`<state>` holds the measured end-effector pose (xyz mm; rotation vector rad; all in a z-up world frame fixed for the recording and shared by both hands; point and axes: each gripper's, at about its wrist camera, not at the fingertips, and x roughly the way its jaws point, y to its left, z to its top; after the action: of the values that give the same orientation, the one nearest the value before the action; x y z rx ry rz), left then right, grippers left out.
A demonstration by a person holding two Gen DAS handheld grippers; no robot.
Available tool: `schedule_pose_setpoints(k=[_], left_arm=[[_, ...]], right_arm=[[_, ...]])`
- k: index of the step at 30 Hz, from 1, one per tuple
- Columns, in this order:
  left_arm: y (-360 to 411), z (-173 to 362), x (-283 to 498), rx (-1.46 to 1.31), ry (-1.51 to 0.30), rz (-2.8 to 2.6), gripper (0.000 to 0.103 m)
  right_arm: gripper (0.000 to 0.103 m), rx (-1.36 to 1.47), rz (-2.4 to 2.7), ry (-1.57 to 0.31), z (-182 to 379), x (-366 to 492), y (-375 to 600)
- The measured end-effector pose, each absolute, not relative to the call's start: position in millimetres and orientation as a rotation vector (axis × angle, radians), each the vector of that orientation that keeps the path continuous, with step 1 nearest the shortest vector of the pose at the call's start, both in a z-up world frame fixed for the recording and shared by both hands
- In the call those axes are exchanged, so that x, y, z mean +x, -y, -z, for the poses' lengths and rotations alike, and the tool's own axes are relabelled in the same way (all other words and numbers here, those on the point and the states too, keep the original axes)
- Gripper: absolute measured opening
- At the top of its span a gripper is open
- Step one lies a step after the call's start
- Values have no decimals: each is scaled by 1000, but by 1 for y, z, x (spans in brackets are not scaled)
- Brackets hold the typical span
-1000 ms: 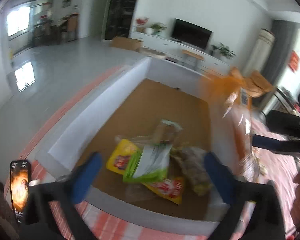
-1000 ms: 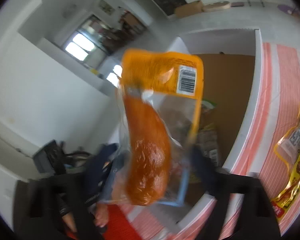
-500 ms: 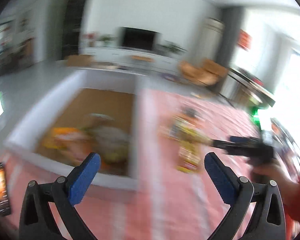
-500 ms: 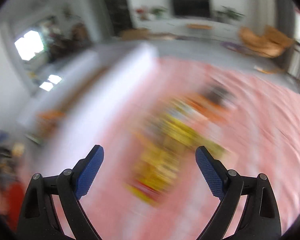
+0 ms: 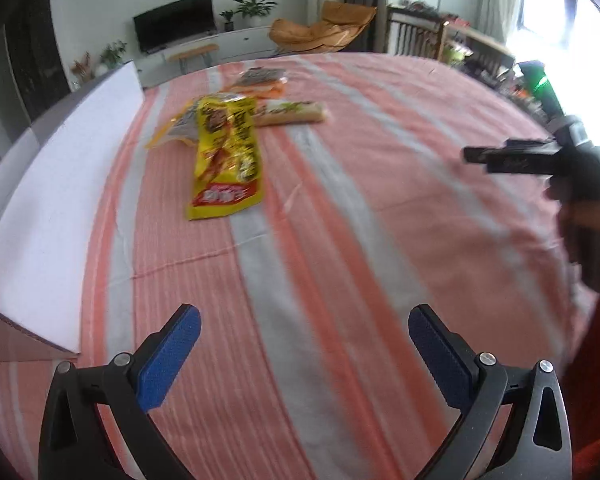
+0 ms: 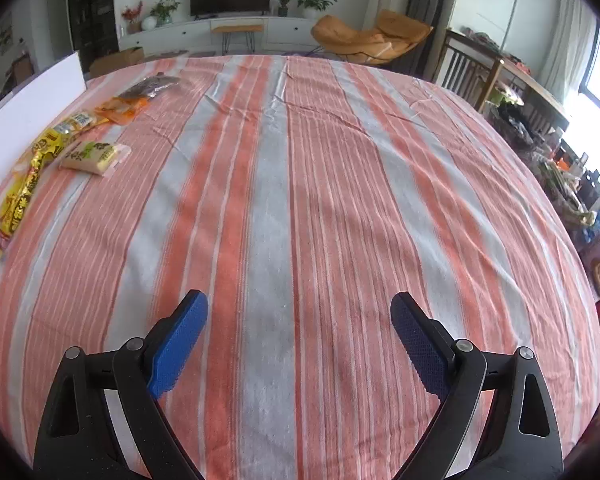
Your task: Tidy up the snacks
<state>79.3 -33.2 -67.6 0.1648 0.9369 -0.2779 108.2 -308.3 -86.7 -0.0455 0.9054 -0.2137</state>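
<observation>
My left gripper (image 5: 302,344) is open and empty above the striped tablecloth. A yellow snack bag (image 5: 224,156) lies ahead of it, with a beige snack pack (image 5: 292,114), an orange pack (image 5: 260,88) and a dark pack (image 5: 260,76) behind. The white box wall (image 5: 60,184) stands at the left. My right gripper (image 6: 298,332) is open and empty over bare cloth. The same snacks lie at its far left: yellow bag (image 6: 20,196), beige pack (image 6: 94,156), orange pack (image 6: 122,110), dark pack (image 6: 152,86). The right gripper also shows from the side in the left wrist view (image 5: 512,160).
The striped cloth (image 6: 300,160) covers the whole table. A wooden chair (image 6: 472,68) and cluttered shelves (image 6: 572,184) stand past the right edge. The white box wall also shows in the right wrist view (image 6: 28,108).
My right gripper let go of the orange snack bag over the box and swung right over the table. My left gripper turned from the box toward the snacks on the cloth.
</observation>
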Motion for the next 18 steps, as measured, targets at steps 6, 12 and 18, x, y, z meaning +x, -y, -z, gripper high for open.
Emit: schedule_pose_setpoints(k=[6, 12, 18], left_arm=[[26, 88, 73, 158, -941, 226, 103], [17, 91, 75, 96, -953, 216, 103], [18, 91, 75, 100, -950, 218, 103]], right_arm=[[96, -36, 217, -886, 102, 117, 299], [97, 57, 183, -905, 106, 117, 313], [98, 41, 213, -900, 106, 117, 311]])
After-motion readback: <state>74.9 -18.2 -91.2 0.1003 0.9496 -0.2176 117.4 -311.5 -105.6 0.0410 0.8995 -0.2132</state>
